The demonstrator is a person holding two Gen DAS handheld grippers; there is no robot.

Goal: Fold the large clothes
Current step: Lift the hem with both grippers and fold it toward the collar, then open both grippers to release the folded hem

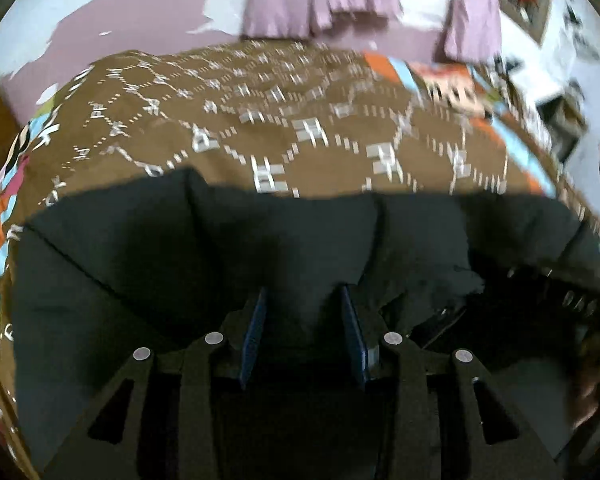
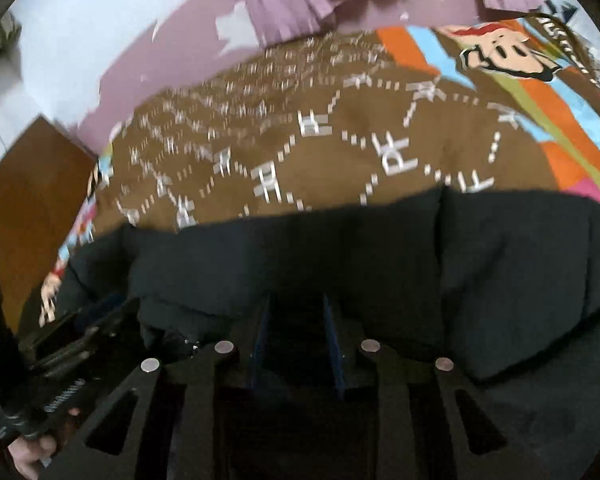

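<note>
You're holding both tongs over the black garment (image 1: 204, 248), which is lying across the near part of the bed (image 1: 308, 120) on its brown patterned cover. The left tongs (image 1: 303, 300) are standing apart, dark cloth showing between the blue pads (image 1: 256, 328) but nothing pinched. The right tongs (image 2: 296, 308) are also parted, a narrower gap, no cloth clamped. Both are pointing steeply down at the garment, side by side, likely because you're lining up two grab points on one edge for the fold. Frames are blurry, so whether the pads are touching cloth is unclear.
</note>
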